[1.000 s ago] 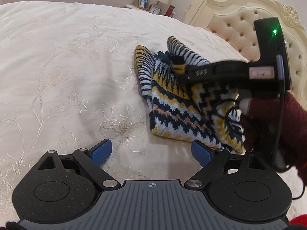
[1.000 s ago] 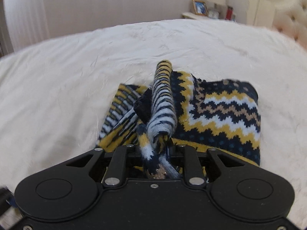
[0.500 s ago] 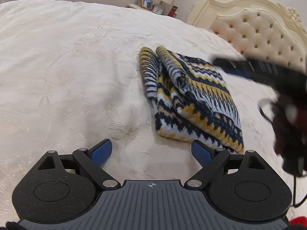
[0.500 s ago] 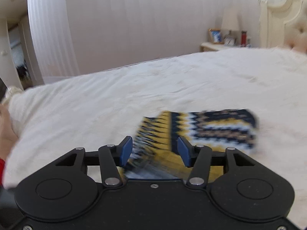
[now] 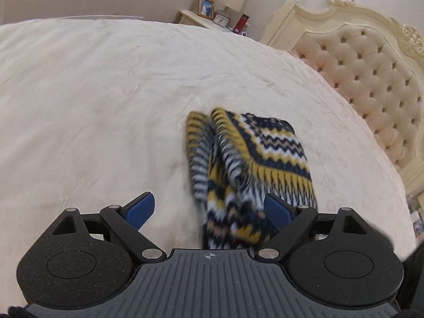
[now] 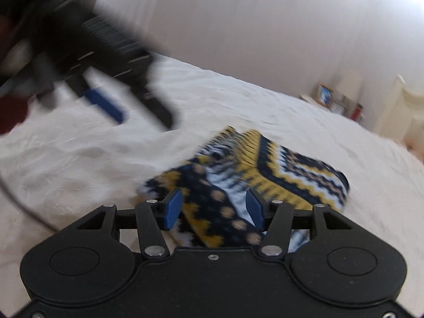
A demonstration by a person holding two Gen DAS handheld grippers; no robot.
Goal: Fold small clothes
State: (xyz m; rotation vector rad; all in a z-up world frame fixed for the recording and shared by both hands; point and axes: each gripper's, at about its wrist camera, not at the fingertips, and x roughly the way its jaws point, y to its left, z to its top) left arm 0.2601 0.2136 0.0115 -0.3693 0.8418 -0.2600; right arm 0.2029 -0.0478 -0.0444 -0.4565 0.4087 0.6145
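A small knit garment (image 5: 254, 156) in navy, yellow and white zigzags lies folded on the cream bed (image 5: 106, 92). My left gripper (image 5: 208, 209) is open wide above the fold's near end, with the knit showing between the fingers close to the right pad (image 5: 277, 210). In the right wrist view the garment (image 6: 291, 169) lies below my right gripper (image 6: 214, 209), which is open, its blue pads apart and not pressing the cloth. The left gripper (image 6: 145, 120) shows there as a blurred shape at upper left, above the bed.
A tufted cream headboard (image 5: 371, 79) rises to the right of the bed. A nightstand (image 5: 212, 18) with a photo frame and a lamp stands behind it. A dark red sleeve (image 6: 10, 111) and a cable (image 6: 21, 201) are at the left.
My right gripper has let go of the striped end, opened and drawn back. The garment now lies folded. The left gripper has lifted and shifted, and the right gripper has left its view.
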